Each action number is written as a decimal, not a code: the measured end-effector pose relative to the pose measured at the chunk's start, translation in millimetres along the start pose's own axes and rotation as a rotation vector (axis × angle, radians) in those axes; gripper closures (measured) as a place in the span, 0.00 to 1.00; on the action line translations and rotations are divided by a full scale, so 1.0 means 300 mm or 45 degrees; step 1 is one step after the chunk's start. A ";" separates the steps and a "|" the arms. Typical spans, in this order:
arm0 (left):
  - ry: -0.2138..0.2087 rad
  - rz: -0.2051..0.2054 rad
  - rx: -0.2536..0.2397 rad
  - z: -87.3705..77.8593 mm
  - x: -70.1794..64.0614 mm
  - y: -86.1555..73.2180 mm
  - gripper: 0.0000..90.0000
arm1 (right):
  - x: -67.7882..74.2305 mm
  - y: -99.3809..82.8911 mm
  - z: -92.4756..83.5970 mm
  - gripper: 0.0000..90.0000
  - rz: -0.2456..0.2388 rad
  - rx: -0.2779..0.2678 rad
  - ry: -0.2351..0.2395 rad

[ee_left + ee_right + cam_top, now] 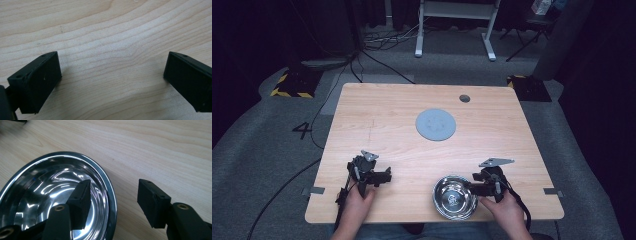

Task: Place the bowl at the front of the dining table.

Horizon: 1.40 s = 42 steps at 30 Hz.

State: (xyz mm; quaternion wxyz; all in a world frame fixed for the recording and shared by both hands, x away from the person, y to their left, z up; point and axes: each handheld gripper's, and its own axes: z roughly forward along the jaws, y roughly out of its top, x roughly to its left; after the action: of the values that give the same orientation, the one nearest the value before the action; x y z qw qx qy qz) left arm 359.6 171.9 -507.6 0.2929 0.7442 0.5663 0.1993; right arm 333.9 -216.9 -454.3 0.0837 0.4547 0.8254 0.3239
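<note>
On wooden table [387, 125], round shiny steel bowl [454, 197]

Shiny steel bowl [454, 197], upright, empty, near table's front edge, right of centre.

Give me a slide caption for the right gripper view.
Right gripper straddles the steel bowl's rim with open jaws, one inside, one outside over the wooden table.

A white numeral "4" [302, 130] is marked on the grey floor [257, 150].
</note>
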 end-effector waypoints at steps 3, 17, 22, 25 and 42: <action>0.000 0.001 0.000 0.000 0.000 0.000 0.02 | -0.002 -0.009 0.027 0.53 0.015 0.048 0.030; 0.000 0.001 0.000 0.000 0.000 0.000 0.02 | -0.029 -0.004 0.075 0.80 0.071 0.175 0.185; 0.000 0.005 0.000 -0.001 0.000 -0.001 0.02 | -0.059 -0.004 0.089 0.87 0.133 0.204 0.274; -0.001 0.005 0.000 -0.001 0.000 -0.001 0.02 | -0.061 -0.002 0.091 0.88 0.137 0.213 0.288; 0.000 0.004 -0.001 -0.001 0.000 -0.001 0.02 | -0.029 0.014 0.058 0.94 0.080 0.165 0.253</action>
State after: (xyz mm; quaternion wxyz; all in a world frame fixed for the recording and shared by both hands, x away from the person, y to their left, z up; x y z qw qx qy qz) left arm 359.3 172.1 -507.5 0.2930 0.7450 0.5651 0.1998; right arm 349.3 -214.5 -466.7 -0.0384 0.4506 0.8342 0.3157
